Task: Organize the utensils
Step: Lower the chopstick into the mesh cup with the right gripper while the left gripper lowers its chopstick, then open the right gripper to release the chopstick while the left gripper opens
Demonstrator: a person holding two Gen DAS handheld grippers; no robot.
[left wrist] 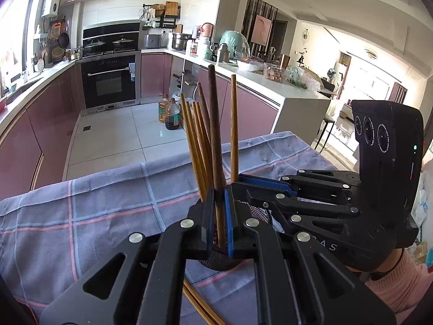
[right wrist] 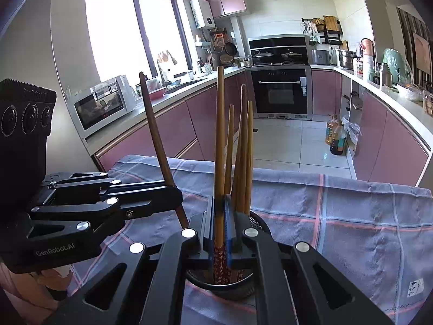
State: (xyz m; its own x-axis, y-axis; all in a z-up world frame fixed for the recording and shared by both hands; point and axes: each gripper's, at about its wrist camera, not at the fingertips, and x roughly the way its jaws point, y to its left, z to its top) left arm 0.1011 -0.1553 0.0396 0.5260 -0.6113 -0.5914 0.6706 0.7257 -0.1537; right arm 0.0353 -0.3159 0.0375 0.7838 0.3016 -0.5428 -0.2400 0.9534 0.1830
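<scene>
A black mesh utensil holder stands on the checked blue-grey cloth. Several light wooden chopsticks stand upright in it. My left gripper is shut on a dark brown chopstick, whose lower end dips into the holder. My right gripper is shut on a light brown chopstick; its red-patterned end reaches into the holder. Both grippers meet over the holder's rim, left one on the left, right one on the right.
A pair of loose chopsticks lies on the cloth near me, under the left gripper. A pink sleeve holds the right gripper. The table's far edge drops to a tiled floor with oil bottles. Pink kitchen cabinets ring the room.
</scene>
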